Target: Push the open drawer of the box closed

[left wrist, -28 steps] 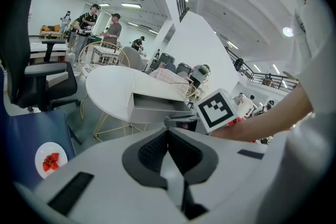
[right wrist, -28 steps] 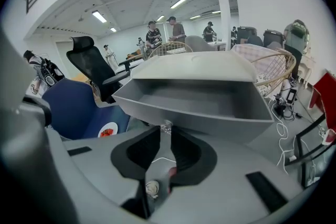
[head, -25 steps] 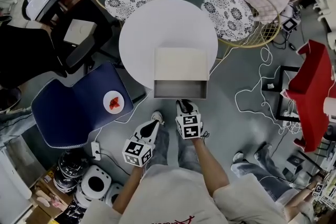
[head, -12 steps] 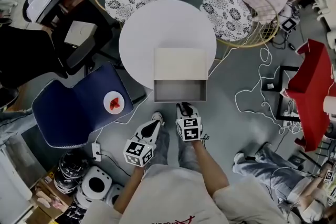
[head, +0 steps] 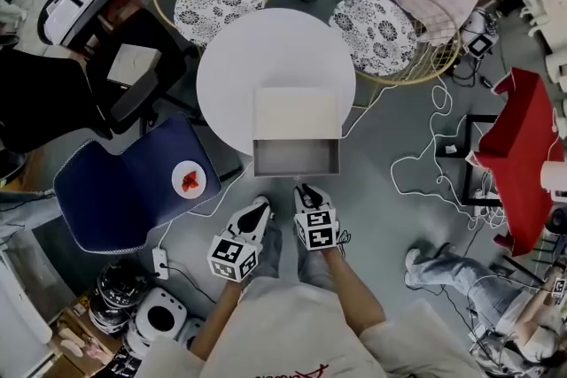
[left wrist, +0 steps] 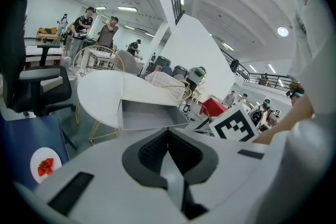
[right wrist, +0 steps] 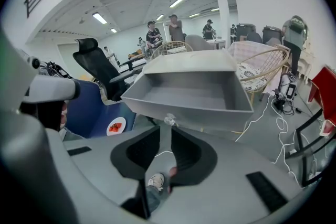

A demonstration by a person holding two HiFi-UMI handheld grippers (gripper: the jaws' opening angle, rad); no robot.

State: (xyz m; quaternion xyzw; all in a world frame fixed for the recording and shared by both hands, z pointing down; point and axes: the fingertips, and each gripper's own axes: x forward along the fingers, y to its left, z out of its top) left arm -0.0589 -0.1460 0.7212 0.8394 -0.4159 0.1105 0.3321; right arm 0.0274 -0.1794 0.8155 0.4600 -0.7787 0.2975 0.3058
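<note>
Open grey plastic drawer (head: 297, 157) juts from cream box (head: 297, 112) on round white table (head: 232, 75), toward me. Probably light, stiff, free-sliding: I'd push its flat front mid-width. My right tongs (head: 306, 189) are slightly apart, empty; my left tongs (head: 262, 206) are closed.

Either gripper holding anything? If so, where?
Nothing held. Left gripper: jaws together, empty. Right gripper: jaws apart, near the drawer knob, not gripping it.
</note>
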